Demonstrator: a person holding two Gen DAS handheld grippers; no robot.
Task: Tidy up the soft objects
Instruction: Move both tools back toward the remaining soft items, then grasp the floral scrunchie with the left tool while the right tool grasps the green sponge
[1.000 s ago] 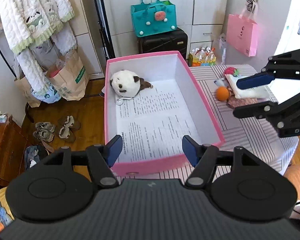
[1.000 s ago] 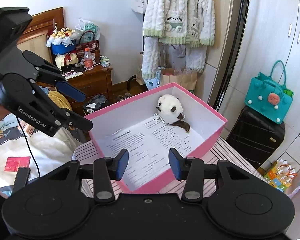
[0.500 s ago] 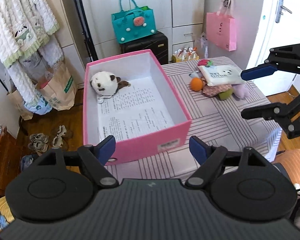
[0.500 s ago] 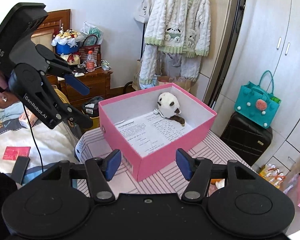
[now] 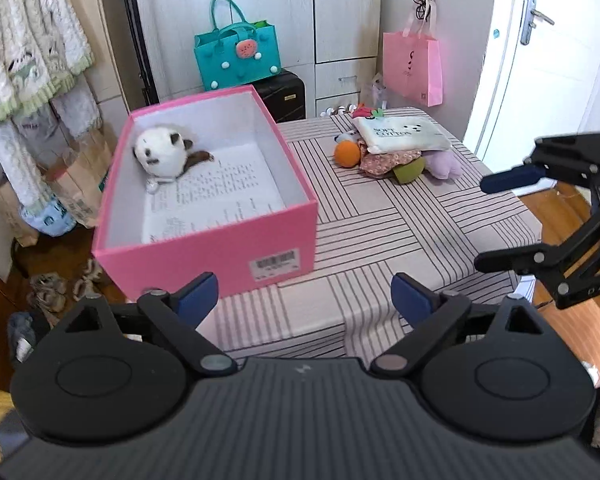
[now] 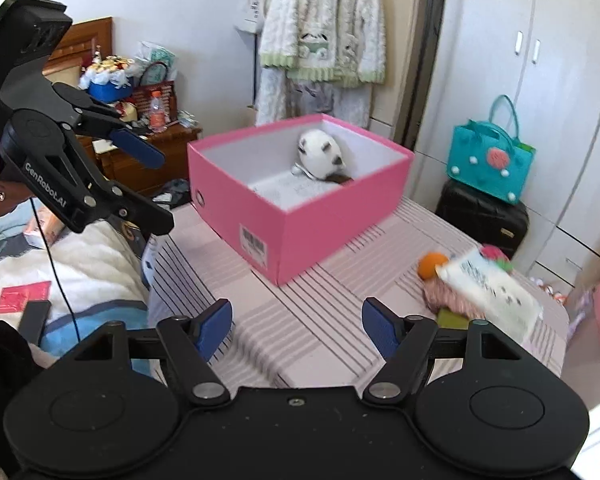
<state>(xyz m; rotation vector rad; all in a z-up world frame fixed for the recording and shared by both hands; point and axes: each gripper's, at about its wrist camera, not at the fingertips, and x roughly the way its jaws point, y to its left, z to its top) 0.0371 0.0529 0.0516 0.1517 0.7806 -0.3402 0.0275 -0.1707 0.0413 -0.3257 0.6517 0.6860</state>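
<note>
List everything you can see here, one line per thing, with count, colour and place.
box: 1, pink with white inside, on the table's left part
panda plush: 1, white and black, inside the box at its far end
printed sheet: 1, white, on the box floor
table: 1, striped cloth, centre
pile of soft things: 1 heap, white pouch on top with orange, floral, green and lilac pieces, table's far right
tote bag: 1, teal, on a black suitcase
paper bag: 1, pink, hanging by the door
fleece robe: 1, white with green trim, hanging
left gripper: 1, black with blue pads, jaws opening, nothing between
right gripper: 1, same, jaws opening, nothing between
</note>
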